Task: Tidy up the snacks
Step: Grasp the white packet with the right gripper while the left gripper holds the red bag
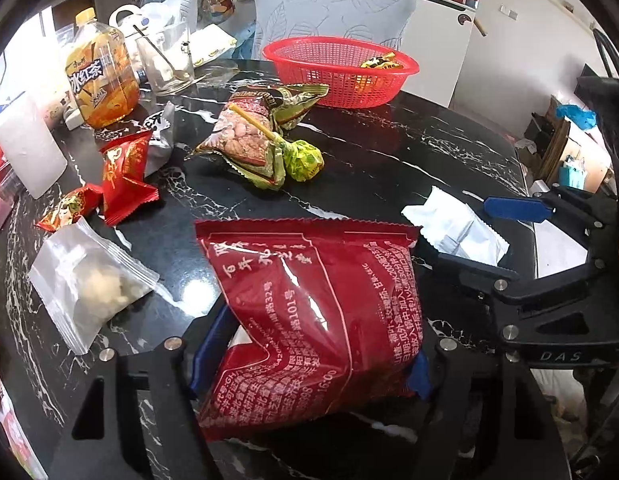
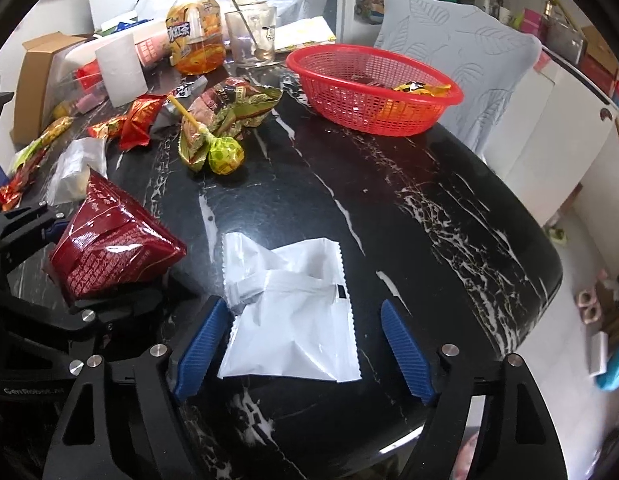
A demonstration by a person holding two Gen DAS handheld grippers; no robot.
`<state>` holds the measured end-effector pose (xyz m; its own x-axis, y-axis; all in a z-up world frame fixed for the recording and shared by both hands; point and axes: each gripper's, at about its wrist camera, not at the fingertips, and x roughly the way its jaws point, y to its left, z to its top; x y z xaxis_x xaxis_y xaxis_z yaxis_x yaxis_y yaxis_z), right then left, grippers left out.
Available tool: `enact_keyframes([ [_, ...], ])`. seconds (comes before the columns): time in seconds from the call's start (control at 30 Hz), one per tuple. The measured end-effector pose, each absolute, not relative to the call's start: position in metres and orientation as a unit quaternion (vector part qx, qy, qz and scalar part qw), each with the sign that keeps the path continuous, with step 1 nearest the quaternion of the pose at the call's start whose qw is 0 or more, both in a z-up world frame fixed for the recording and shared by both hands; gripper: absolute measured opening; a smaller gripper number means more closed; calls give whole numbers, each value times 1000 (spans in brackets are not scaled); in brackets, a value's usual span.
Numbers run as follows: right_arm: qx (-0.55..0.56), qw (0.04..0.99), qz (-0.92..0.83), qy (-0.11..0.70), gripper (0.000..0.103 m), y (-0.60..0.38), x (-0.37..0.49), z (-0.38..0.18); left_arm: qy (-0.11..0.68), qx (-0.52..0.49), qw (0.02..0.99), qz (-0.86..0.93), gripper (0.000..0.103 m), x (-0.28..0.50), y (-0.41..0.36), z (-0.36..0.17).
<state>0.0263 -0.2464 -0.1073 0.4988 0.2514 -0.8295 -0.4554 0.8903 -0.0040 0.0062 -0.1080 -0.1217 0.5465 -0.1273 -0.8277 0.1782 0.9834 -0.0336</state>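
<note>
My left gripper is shut on a dark red snack packet and holds it over the black marble table; the packet also shows in the right wrist view. My right gripper is open, its blue pads on either side of a white packet lying flat on the table. The white packet shows in the left wrist view too. A red mesh basket at the far side holds a yellow wrapped snack.
Loose snacks lie left of centre: a green nut bag, a green lollipop, red packets, a clear packet. An iced tea bottle, a glass and a chair stand behind.
</note>
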Motion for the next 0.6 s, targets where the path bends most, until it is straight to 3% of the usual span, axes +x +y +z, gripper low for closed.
enact_keyframes([
  [0.17, -112, 862, 210, 447, 78, -246, 24, -108, 464, 25, 881, -85, 71, 4, -107, -122],
  [0.2, -112, 863, 213, 444, 70, -245, 23, -107, 462, 23, 883, -80, 69, 3, -106, -121],
  [0.23, -113, 864, 216, 440, 55, -245, 21, -106, 462, 21, 883, -78, 66, 2, -106, -121],
  [0.3, -111, 868, 214, 435, 50, -244, 20, -105, 462, 13, 883, -77, 65, 2, -103, -120],
  [0.33, -113, 868, 214, 433, 42, -244, 19, -105, 463, 8, 883, -79, 64, 2, -102, -119],
  [0.6, -89, 868, 231, 430, 35, -251, 19, -100, 466, -19, 881, -77, 63, 5, -94, -117],
])
